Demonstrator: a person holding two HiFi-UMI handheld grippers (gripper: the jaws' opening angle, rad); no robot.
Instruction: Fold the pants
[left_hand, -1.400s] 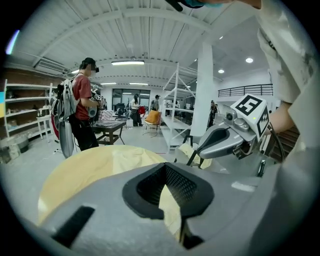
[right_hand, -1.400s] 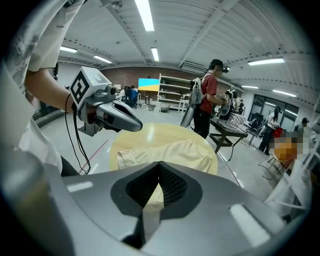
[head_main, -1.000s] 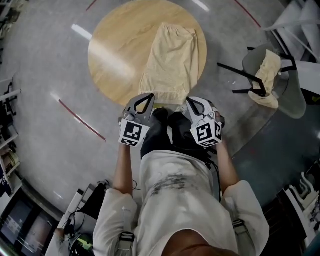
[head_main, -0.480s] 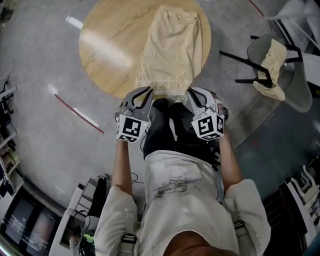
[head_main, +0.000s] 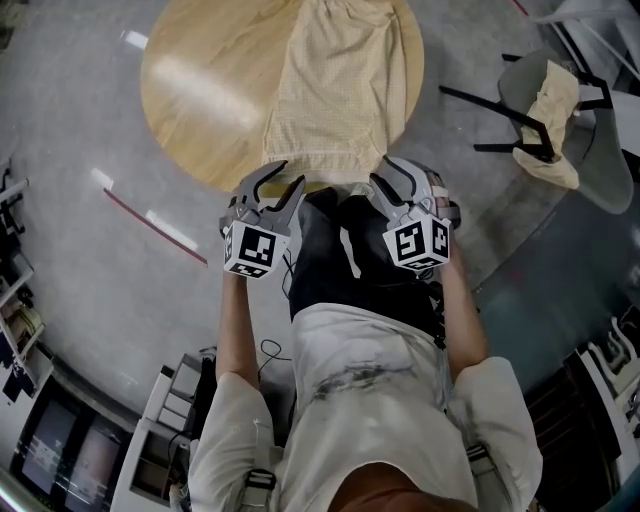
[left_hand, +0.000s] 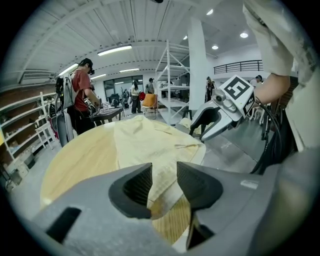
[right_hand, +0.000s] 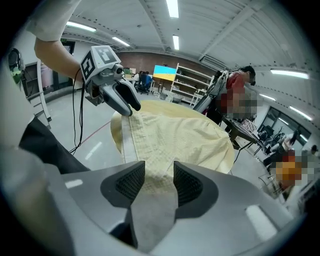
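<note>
Pale yellow, waffle-textured pants (head_main: 335, 85) lie flat on the right half of a round, pale wooden table (head_main: 200, 100), their near hem at its near rim. The left gripper (head_main: 283, 178) and right gripper (head_main: 385, 178), shut a second ago, have just been opening and now stand released beside that hem, pads off the cloth. The top edge of the head view cuts off the pants' far end.

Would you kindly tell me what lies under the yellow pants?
The round wooden table; its bare top shows left of the pants. Anything else beneath the cloth is covered.
</note>
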